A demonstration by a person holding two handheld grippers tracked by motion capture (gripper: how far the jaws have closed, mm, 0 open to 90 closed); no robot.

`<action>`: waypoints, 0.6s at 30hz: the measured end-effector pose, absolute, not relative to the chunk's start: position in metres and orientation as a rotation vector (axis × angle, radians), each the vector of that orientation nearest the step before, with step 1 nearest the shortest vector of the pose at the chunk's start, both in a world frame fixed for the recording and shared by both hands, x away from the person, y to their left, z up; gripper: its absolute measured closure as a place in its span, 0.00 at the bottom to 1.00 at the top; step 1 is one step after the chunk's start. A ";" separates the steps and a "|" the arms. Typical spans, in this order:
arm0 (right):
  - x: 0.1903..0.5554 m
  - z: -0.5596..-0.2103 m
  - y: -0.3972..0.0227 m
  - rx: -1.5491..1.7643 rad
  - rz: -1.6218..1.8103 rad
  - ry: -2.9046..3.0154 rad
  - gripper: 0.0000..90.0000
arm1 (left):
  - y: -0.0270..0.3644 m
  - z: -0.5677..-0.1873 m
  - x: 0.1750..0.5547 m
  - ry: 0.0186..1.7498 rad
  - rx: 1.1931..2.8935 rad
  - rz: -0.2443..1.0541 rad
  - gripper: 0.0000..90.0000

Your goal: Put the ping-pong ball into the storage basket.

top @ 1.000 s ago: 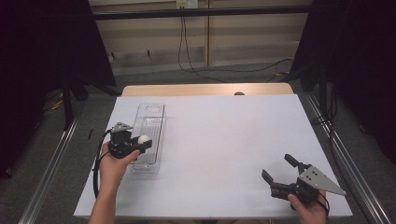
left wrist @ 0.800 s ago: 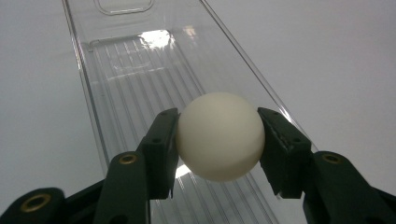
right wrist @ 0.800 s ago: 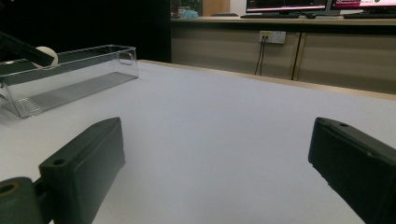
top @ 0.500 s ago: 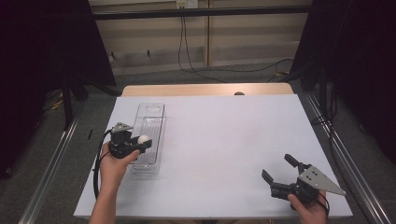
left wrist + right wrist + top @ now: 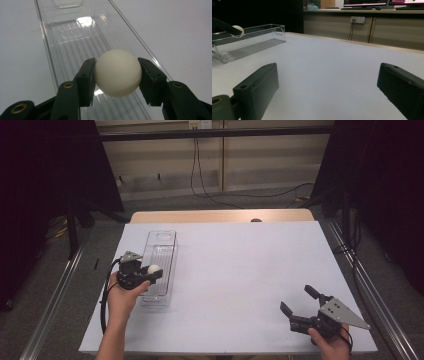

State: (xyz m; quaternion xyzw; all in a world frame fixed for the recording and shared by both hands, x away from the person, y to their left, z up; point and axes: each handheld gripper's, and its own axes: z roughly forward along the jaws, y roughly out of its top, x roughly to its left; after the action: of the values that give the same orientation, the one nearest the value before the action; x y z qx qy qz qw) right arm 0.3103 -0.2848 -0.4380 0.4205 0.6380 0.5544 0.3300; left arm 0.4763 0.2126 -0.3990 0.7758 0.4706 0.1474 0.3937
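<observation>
A white table top [image 5: 240, 270] covers most of the high view, with a strip of pale wood [image 5: 220, 215] along its edge at 12 o'clock. Metal rails [image 5: 55, 295] run along the floor at 9 and 3 o'clock, over grey carpet [image 5: 210, 202]. Black curtains [image 5: 45, 175] hang at 10 and 2 o'clock. Beyond the table at 12 o'clock stand beige cabinet fronts [image 5: 260, 155] with a wall socket [image 5: 196, 124], from which a black cable [image 5: 200, 175] drops to the floor. In the right gripper view, monitors [image 5: 364, 2] glow on the counter at 1 o'clock.
</observation>
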 end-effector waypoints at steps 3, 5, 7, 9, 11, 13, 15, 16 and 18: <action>0.310 -0.438 -0.285 1.101 1.450 1.669 0.04 | 0.212 -0.399 0.477 1.196 1.960 0.378 0.57; 0.310 -0.438 -0.285 1.099 1.450 1.669 0.04 | 0.211 -0.400 0.477 1.200 1.958 0.386 0.57; 0.310 -0.438 -0.285 1.101 1.451 1.670 0.04 | 0.211 -0.400 0.477 1.198 1.956 0.381 0.57; 0.310 -0.438 -0.285 1.098 1.449 1.672 0.04 | 0.211 -0.399 0.477 1.204 1.958 0.386 0.57; 0.310 -0.438 -0.285 1.102 1.446 1.671 0.04 | 0.211 -0.400 0.477 1.200 1.955 0.382 0.56; 0.310 -0.438 -0.285 1.101 1.451 1.669 0.04 | 0.211 -0.399 0.477 1.202 1.958 0.388 0.56; 0.310 -0.438 -0.285 1.101 1.451 1.668 0.04 | 0.211 -0.400 0.478 1.200 1.953 0.380 0.56; 0.310 -0.438 -0.285 1.098 1.450 1.667 0.04 | 0.212 -0.400 0.478 1.195 1.958 0.377 0.56; 0.310 -0.438 -0.285 1.100 1.450 1.668 0.04 | 0.212 -0.399 0.478 1.193 1.961 0.379 0.56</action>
State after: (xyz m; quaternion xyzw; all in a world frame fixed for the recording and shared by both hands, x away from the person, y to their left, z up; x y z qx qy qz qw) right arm 0.3102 -0.2847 -0.4380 0.4205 0.6379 0.5544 0.3300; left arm 0.4782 0.2123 -0.3994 0.7738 0.4707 0.1494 0.3966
